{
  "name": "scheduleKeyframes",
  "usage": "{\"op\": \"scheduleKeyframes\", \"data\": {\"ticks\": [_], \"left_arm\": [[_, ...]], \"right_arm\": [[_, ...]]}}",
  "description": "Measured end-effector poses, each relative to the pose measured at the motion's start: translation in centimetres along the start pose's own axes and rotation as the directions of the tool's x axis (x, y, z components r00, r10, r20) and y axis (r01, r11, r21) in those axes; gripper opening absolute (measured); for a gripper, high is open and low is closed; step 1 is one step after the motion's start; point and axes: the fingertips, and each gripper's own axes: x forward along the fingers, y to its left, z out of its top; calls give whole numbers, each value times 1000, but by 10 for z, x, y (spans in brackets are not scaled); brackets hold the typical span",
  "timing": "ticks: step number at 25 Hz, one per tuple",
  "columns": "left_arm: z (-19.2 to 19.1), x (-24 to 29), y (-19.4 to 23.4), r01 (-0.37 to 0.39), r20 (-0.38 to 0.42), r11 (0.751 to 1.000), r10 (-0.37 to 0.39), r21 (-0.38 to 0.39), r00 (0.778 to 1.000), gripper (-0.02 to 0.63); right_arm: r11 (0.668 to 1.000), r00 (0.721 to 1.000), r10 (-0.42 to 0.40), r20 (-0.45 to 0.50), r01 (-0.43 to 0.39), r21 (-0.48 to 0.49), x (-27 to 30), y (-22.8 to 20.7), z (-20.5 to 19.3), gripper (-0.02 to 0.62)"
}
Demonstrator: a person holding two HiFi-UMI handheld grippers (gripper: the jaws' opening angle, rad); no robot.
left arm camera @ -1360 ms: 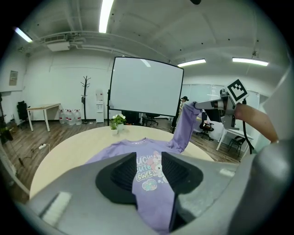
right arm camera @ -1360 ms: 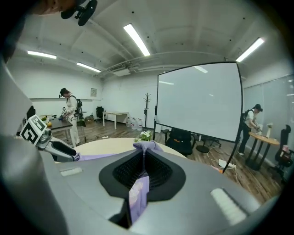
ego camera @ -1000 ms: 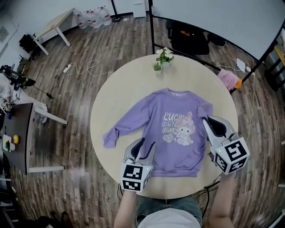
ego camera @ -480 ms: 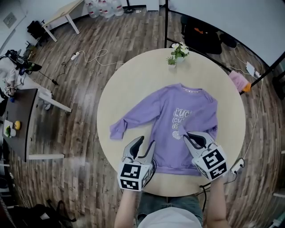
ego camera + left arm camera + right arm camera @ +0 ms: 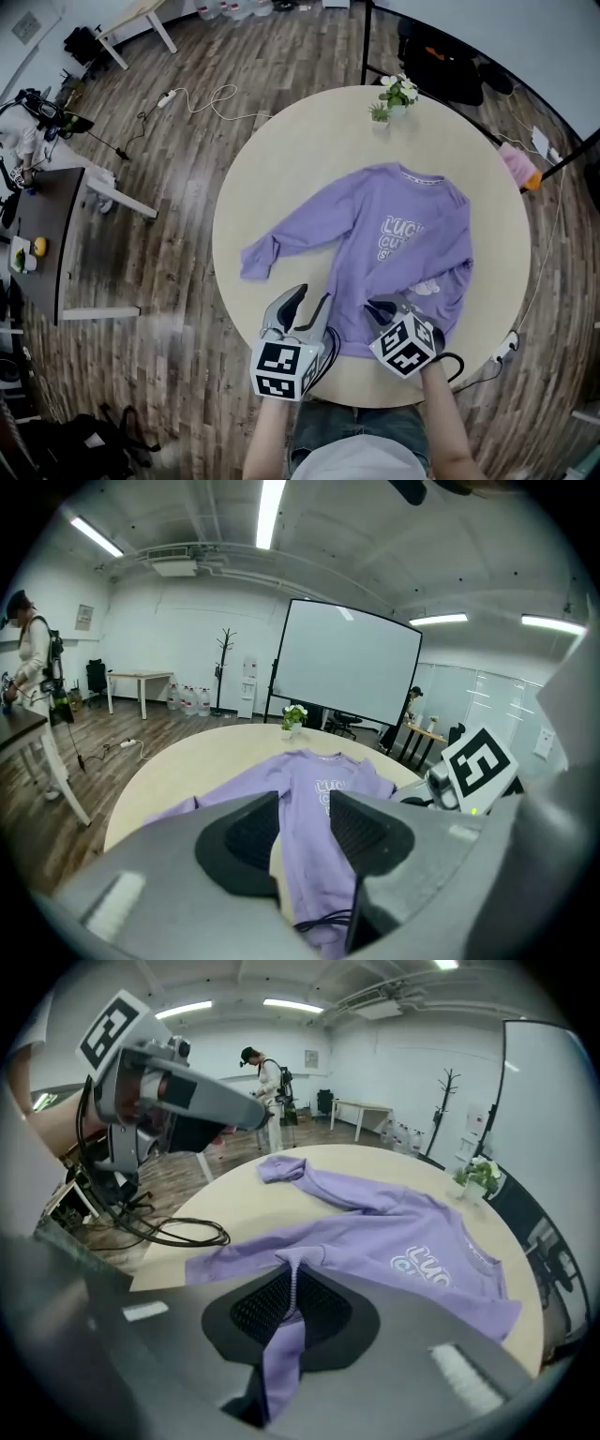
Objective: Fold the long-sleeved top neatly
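A purple long-sleeved top [image 5: 389,234] with a printed front lies flat on the round beige table [image 5: 281,178]. Its left sleeve [image 5: 277,251] stretches out toward the left. My right gripper [image 5: 379,310] is shut on the cuff of the right sleeve [image 5: 282,1349], which now lies folded across the body down to the near hem. In the right gripper view the cuff is pinched between the pads [image 5: 261,1309]. My left gripper [image 5: 306,306] stands open just off the near left corner of the hem, with nothing between its jaws [image 5: 302,804].
A small potted plant [image 5: 395,96] stands at the table's far edge. A black cable [image 5: 173,1234] loops over the near table edge. A dark desk [image 5: 42,253] and a power strip [image 5: 169,97] with its cord are on the wooden floor at the left.
The right gripper has come down and to the left with the right sleeve, drawing it across the shirt's front to the near hem. The left gripper has shifted only slightly.
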Motion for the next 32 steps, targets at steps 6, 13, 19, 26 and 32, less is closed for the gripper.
{"op": "scheduleKeyframes", "data": {"ticks": [6,13,19,26,32], "left_arm": [[-10,-3,9,-13,-29,1000,14,18,999,174],[-10,-10,28,-39,-15,999,39,-1,999,174],[-7,-17,39,-52,3,999,52,-15,999,174],[0,-30,57,-75,31,996,77,-38,997,174],[11,-48,73,-108,73,992,112,-59,991,174]], "right_arm": [[998,995,29,-93,-34,-44,34,17,-15,54],[996,985,91,-146,-89,22,56,27,-31,78],[991,978,132,-163,-128,35,60,36,-37,164],[997,997,74,-33,-73,27,26,20,15,193],[1000,984,-17,175,16,8,-16,-12,98,192]]}}
